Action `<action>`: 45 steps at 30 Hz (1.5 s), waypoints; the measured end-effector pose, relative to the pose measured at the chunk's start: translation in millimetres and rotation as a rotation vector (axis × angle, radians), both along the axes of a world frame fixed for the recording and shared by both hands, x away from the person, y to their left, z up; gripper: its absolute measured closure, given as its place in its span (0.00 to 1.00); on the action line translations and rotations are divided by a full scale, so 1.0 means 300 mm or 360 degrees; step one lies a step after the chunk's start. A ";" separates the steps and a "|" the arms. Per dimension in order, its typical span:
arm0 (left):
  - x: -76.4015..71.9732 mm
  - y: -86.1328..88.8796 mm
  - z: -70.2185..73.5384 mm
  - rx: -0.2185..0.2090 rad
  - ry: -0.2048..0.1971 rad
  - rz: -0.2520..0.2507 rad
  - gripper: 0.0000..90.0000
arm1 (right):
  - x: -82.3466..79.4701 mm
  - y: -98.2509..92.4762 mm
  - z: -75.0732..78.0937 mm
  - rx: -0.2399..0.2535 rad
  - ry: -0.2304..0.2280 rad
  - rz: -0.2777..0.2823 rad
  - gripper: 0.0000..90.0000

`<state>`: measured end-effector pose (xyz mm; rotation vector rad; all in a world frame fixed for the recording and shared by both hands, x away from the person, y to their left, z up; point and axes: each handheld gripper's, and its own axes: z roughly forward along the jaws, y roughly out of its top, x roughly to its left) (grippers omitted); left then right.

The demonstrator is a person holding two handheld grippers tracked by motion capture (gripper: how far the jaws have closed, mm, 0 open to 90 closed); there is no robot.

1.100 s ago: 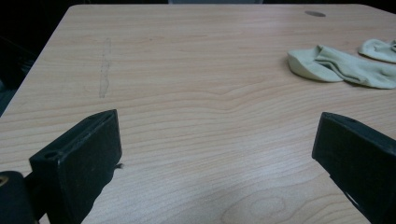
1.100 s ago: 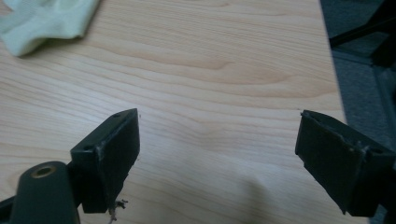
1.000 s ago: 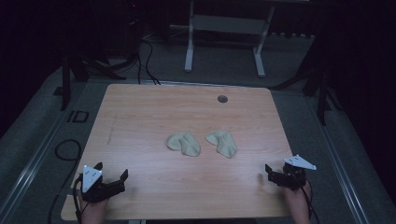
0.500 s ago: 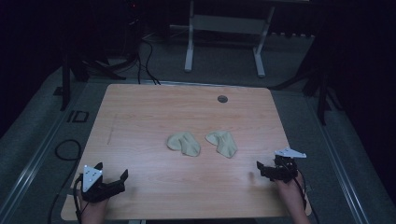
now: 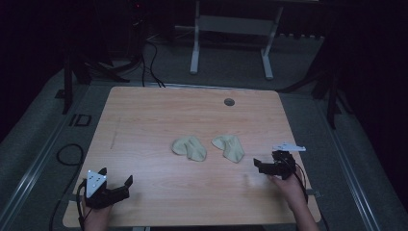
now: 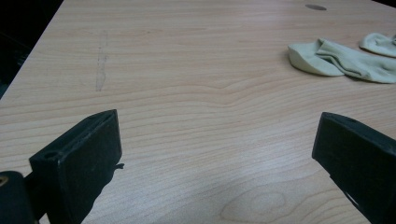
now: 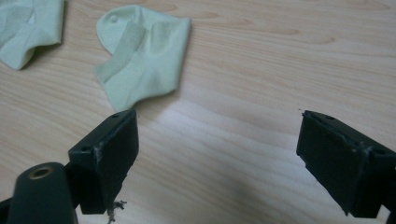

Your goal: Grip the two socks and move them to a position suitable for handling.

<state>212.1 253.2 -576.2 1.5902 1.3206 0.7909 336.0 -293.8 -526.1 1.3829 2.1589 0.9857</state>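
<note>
Wooden table [image 5: 159, 120], pale grain, lit against a dark room. A small round dark hole [image 5: 229, 102] sits near its far edge. Beyond the far edge, a pale metal frame [image 5: 231, 38] stands on the grey floor, with cables trailing near it.

Two pale green socks lie crumpled at mid-table, side by side with a narrow gap between them. Left sock [image 5: 189, 147] is bunched, its toe toward the person's left; in the left gripper view it lies far off to the upper right [image 6: 336, 58], with the edge of the other sock just past it. Right sock [image 5: 229, 147] lies just beside it; in the right gripper view it is near, folded over with a lighter band running across it [image 7: 142, 60].

Left gripper [image 5: 115, 185] rests near the table's near-left corner, hand [image 5: 96, 214] behind it, grey plate on top. Jaws spread wide; bare wood between them, nothing held [image 6: 215, 154]. Well apart from both socks.

Right gripper [image 5: 263, 166] is at the near-right part of the table, hand [image 5: 288, 187] behind it, pointed toward the right sock. Jaws spread wide, nothing gripped [image 7: 217, 154]. The left-hand jaw tip in its own view sits just short of that sock's lower edge; contact cannot be told.
</note>
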 end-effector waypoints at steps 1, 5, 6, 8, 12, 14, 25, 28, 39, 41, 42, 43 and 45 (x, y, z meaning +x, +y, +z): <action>0.000 0.000 0.000 0.0001 0.0000 0.0001 0.01 | 0.006 0.007 0.001 -0.0002 0.0005 0.0008 0.14; -0.001 0.001 0.000 -0.0001 0.0000 0.0003 0.01 | 0.035 0.040 0.005 -0.0029 0.0014 0.0039 0.15; 0.000 0.001 0.000 -0.0002 0.0000 0.0001 0.01 | 0.041 0.046 0.007 -0.0036 0.0012 0.0043 0.15; 0.000 0.000 0.000 0.0000 0.0001 0.0001 0.01 | 0.055 0.061 0.010 -0.0047 0.0007 0.0052 0.16; 0.001 -0.001 0.000 0.0011 0.0006 -0.0004 0.01 | 0.086 0.094 0.010 -0.0034 0.0016 0.0062 0.16; 0.001 0.000 -0.001 0.0009 0.0009 -0.0006 0.01 | 0.101 0.114 0.006 -0.0033 0.0025 0.0082 0.17; 0.003 -0.003 -0.003 0.0017 0.0018 -0.0018 0.01 | 0.191 0.240 -0.018 -0.0063 0.0087 0.0183 0.27; 0.003 -0.003 -0.003 0.0018 0.0018 -0.0019 0.01 | 0.208 0.267 -0.021 -0.0056 0.0100 0.0192 0.27; 0.003 -0.002 -0.005 0.0016 0.0022 -0.0023 0.01 | 0.294 0.364 -0.075 -0.0094 0.0124 0.0137 0.27; 0.003 0.000 -0.005 0.0015 0.0022 -0.0021 0.01 | 0.305 0.375 -0.081 -0.0118 0.0117 0.0134 0.27; 0.004 0.001 -0.005 0.0014 0.0023 -0.0021 0.01 | 0.313 0.382 -0.082 -0.0120 0.0119 0.0122 0.27; 0.004 0.001 -0.005 0.0016 0.0023 -0.0021 0.01 | 0.317 0.387 -0.083 -0.0117 0.0117 0.0114 0.28; 0.004 0.000 -0.005 0.0019 0.0023 -0.0023 0.01 | 0.324 0.396 -0.088 -0.0136 0.0112 0.0096 0.28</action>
